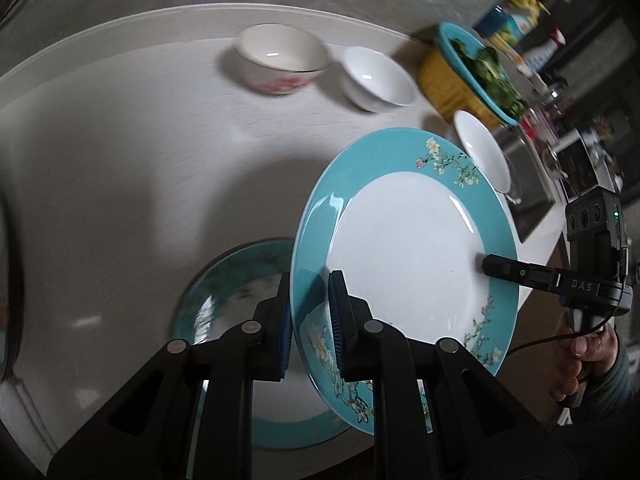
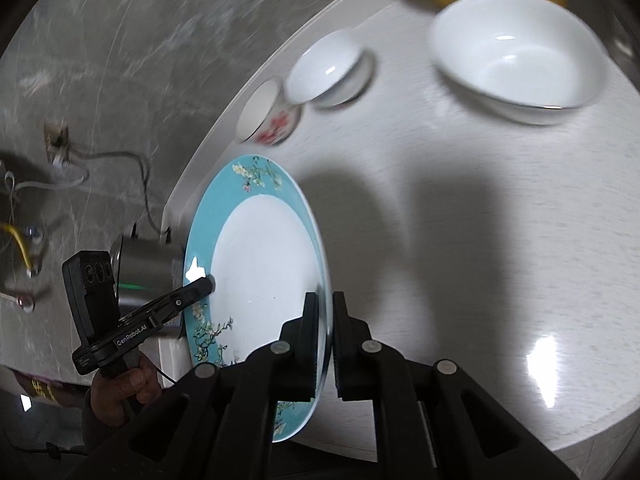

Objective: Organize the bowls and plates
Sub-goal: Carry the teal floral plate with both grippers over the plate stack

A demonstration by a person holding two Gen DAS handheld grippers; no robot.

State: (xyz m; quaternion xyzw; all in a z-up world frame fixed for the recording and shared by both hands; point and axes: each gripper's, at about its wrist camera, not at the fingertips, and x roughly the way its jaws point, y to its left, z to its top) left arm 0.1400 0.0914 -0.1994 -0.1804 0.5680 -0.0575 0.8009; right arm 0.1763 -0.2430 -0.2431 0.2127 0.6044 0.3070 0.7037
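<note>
- The left tool [image 1: 310,320] is clamped on the near rim of a teal-rimmed plate [image 1: 404,256], pads pressed on both faces
- The right tool [image 2: 326,344] is closed tight on the opposite rim of that same teal-rimmed plate [image 2: 260,264]
- The plate is tilted, held up off the counter [image 1: 120,152] between the two tools
- Directly under the held plate, a second teal plate [image 1: 240,280] lies flat on the counter
- Beyond the held plate stand a bowl with red flowers [image 1: 280,58] and a plain white bowl [image 1: 376,78], just beside each other
- A third white bowl [image 1: 482,148] sits close behind the held plate's far rim
- A teal basket of greens [image 1: 476,68] stands behind that bowl
</note>
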